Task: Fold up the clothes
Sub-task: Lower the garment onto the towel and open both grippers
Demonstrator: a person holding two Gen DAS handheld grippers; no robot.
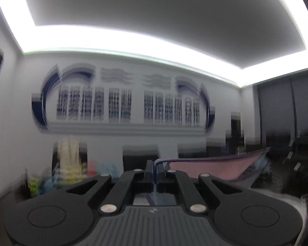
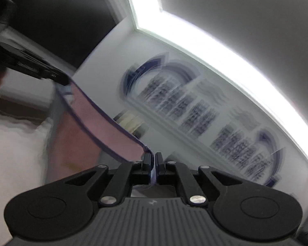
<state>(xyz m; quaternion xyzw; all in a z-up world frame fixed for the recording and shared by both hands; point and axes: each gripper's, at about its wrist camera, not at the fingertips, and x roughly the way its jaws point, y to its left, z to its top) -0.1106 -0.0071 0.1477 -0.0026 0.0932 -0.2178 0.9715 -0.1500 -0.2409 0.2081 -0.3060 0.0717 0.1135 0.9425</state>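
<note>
A pink garment [image 1: 215, 169] with a purple-edged hem hangs stretched in the air between my two grippers. My left gripper [image 1: 155, 167] is shut on one end of its hem, and the cloth runs off to the right. In the right wrist view the same pink garment [image 2: 98, 123] sags down to the left, with my right gripper [image 2: 153, 160] shut on its other corner. The left gripper [image 2: 59, 79] shows at the upper left there, pinching the far end. Both views are blurred and tilted up toward the ceiling.
A white wall with blue lettering [image 1: 125, 104] faces me under bright ceiling light strips [image 1: 133, 39]. Blurred coloured items [image 1: 70, 164] stand at the lower left. A white surface [image 2: 12, 143] lies below the garment. Dark blinds [image 1: 287, 110] fill the right side.
</note>
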